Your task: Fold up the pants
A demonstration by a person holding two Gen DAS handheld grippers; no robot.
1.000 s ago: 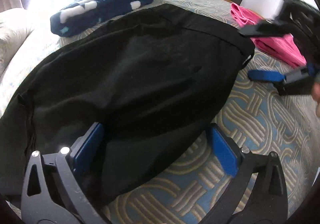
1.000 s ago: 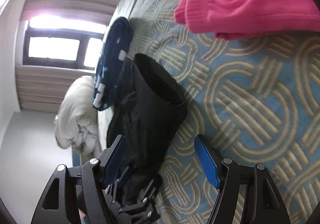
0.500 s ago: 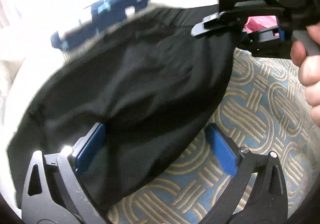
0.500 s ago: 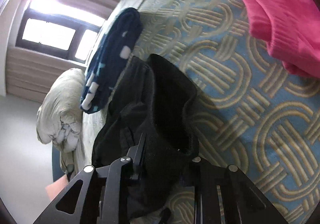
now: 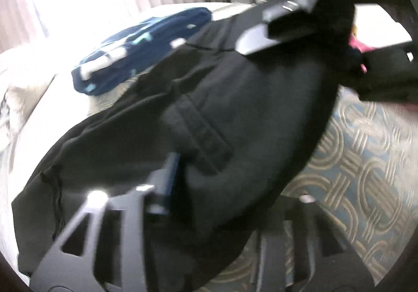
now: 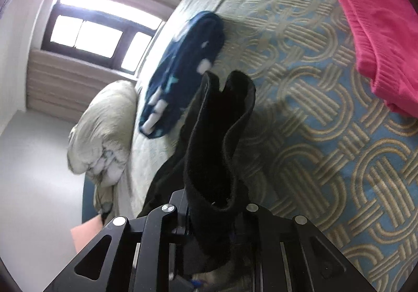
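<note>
Black pants (image 5: pixel 235 114) lie across the patterned bedspread and are bunched up and lifted. My left gripper (image 5: pixel 216 187) is shut on a thick fold of the pants near their lower edge; one blue pad shows, the other is hidden by cloth. My right gripper (image 6: pixel 211 216) is shut on another edge of the pants (image 6: pixel 216 140), which stands up in a ruffled fold above the jaws. The right gripper also shows in the left wrist view (image 5: pixel 326 38), at the upper right, holding the far end of the pants.
A folded navy garment with white spots (image 5: pixel 141 57) (image 6: pixel 183 75) lies beyond the pants. A pink garment (image 6: pixel 381 36) lies at the right. A pale pillow (image 6: pixel 102 132) sits at the bed's left end. The blue and beige bedspread (image 6: pixel 326 148) shows on the right.
Both grippers went from open to shut on the pants. The right gripper closed first and lifted its end; the left gripper has now closed and the cloth is bunched and raised.
</note>
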